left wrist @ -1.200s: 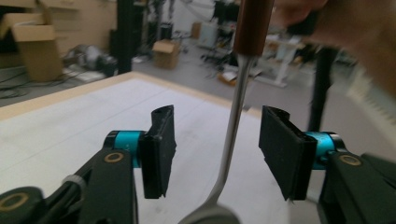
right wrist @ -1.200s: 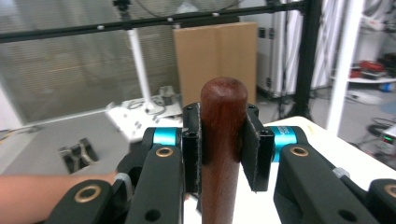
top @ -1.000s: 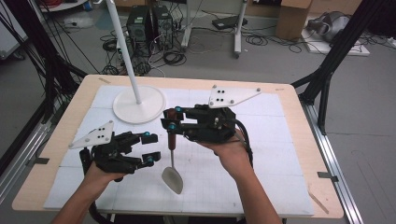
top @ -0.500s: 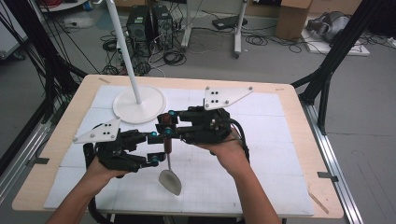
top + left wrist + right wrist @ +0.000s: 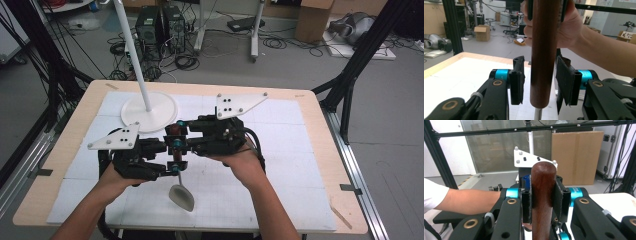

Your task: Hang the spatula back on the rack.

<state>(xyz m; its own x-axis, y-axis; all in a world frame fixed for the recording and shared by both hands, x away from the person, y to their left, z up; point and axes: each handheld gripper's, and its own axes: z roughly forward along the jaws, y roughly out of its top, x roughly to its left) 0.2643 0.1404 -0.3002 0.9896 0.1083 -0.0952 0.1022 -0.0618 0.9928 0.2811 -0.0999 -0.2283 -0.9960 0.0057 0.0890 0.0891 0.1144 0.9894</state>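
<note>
The right gripper [image 5: 543,202] is clamping the wooden handle [image 5: 543,195] of a ladle [image 5: 181,196], holding it above the table [image 5: 310,150], bowl hanging down. The left gripper [image 5: 541,80] is standing open, jaws flanking the handle's lower end, apparently not touching. If the left closes off-centre, it could twist the ladle in the right's grip.

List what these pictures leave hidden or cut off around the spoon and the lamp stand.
- Spoon handle: its top runs off the upper edge in the left gripper view.
- Spoon bowl: high view too small to tell whether it touches the table.
- White pole on the round base: top cut off in the high view.
</note>
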